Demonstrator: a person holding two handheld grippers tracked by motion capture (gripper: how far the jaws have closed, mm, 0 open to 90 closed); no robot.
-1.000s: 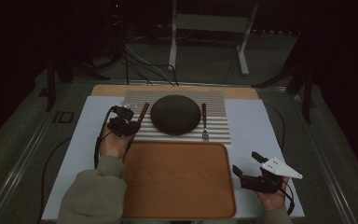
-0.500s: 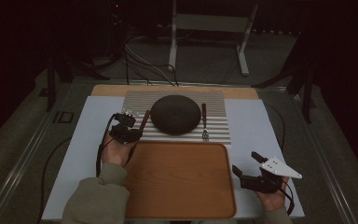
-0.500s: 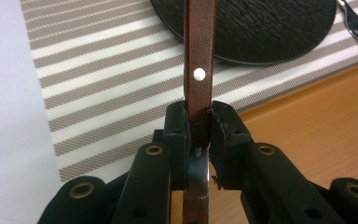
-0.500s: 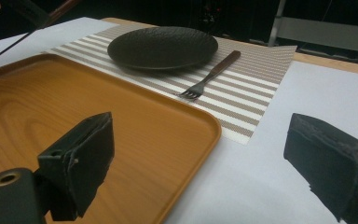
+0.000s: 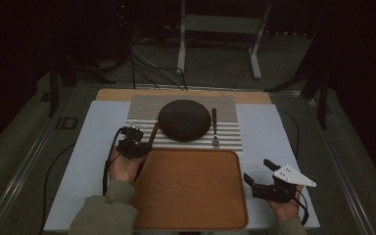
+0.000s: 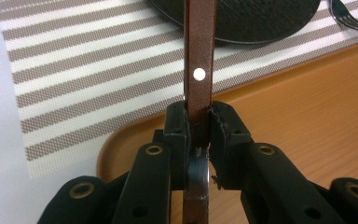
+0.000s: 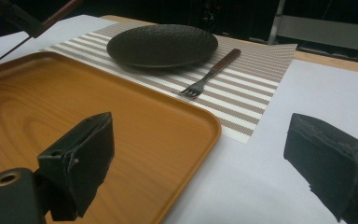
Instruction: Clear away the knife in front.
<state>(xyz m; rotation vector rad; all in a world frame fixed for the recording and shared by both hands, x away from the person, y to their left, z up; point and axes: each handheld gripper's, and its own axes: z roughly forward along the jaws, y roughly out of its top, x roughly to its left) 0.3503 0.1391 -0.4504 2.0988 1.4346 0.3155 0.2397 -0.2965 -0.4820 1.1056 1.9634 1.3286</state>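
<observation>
- Knife [image 6: 199, 70]: in the left gripper view its brown handle runs forward from between the closed jaws and is cut off by the top edge; the metal part behind the jaws passes out at the bottom edge, so the blade's tip cannot be seen.
- Plate [image 6: 242, 18]: ahead of the left jaws, cut by the top edge and crossed by the knife handle.
- Fork [image 6: 352, 16]: far right of the left jaws, tines only; the rest lies beyond the frame.
- Right gripper [image 7: 205, 163]: the far jaw is cut by the right and bottom edges.
- Tray [image 7: 65, 112]: runs off the left edge behind the near jaw.
</observation>
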